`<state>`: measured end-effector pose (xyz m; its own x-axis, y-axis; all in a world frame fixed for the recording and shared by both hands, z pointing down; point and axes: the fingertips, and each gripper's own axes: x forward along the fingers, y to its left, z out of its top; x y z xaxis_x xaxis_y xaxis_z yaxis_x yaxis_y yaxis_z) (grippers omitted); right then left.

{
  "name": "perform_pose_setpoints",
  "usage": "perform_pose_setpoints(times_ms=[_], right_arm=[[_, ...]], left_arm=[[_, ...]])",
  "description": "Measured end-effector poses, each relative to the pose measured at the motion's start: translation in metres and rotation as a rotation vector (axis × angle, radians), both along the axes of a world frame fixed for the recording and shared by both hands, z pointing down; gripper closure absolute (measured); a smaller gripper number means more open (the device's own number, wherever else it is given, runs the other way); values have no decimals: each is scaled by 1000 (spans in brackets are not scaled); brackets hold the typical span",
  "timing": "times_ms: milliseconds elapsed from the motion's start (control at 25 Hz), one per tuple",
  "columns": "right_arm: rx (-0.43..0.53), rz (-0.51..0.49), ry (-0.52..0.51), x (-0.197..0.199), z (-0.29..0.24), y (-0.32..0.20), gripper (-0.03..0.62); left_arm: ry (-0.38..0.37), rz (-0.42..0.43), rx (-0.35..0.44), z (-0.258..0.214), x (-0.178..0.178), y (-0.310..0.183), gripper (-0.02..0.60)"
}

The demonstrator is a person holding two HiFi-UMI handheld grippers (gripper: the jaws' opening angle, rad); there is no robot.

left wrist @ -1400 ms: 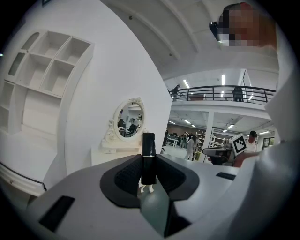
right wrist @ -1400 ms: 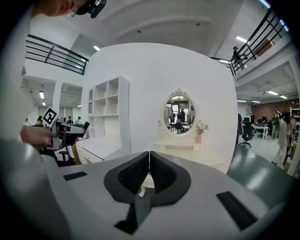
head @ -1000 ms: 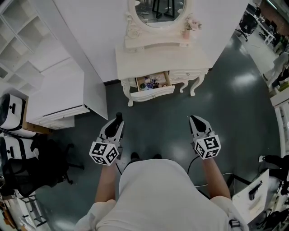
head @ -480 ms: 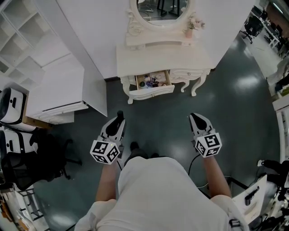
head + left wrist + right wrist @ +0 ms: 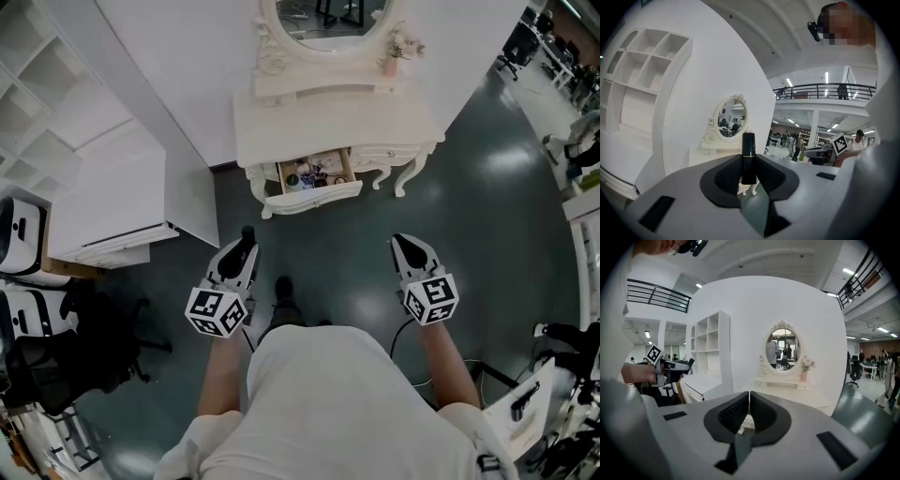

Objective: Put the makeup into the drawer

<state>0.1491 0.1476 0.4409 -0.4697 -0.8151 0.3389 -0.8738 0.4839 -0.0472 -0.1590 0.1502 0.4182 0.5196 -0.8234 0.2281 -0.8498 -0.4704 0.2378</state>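
A white vanity table [image 5: 281, 127] with an oval mirror [image 5: 323, 23] stands against the wall ahead. Its left drawer [image 5: 314, 192] is pulled out and holds several small makeup items [image 5: 309, 175]. My left gripper [image 5: 246, 234] is shut on an upright black lipstick tube [image 5: 748, 157], whose top sticks up above the pads. It hovers over the dark floor, well short of the drawer. My right gripper [image 5: 401, 242] is shut with nothing between its pads [image 5: 749, 411], level with the left one. The vanity [image 5: 787, 387] lies straight ahead in the right gripper view.
A white cabinet [image 5: 112, 202] and open shelving [image 5: 47, 66] stand to the left. Black office chairs [image 5: 47, 347] sit at the lower left. A small pink flower vase [image 5: 389, 66] rests on the vanity top. The person's foot [image 5: 283, 291] shows on the dark floor between the grippers.
The vanity and drawer have shifted slightly in the head view as the person steps; a foot has moved forward. Both grippers keep their grip and pose.
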Motion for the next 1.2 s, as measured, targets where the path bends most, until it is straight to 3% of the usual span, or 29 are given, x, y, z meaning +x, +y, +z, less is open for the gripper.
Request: perform_pose_setpoints(times_ms=[680,1200], right_arm=[[-33,103,47,-68,-2,-103,565],[-67,205,91,-94,4,-152,565]], left_arm=[[1,151,-14,4,-59,-140,480],[31,251,-22,15,-87,-220,480]])
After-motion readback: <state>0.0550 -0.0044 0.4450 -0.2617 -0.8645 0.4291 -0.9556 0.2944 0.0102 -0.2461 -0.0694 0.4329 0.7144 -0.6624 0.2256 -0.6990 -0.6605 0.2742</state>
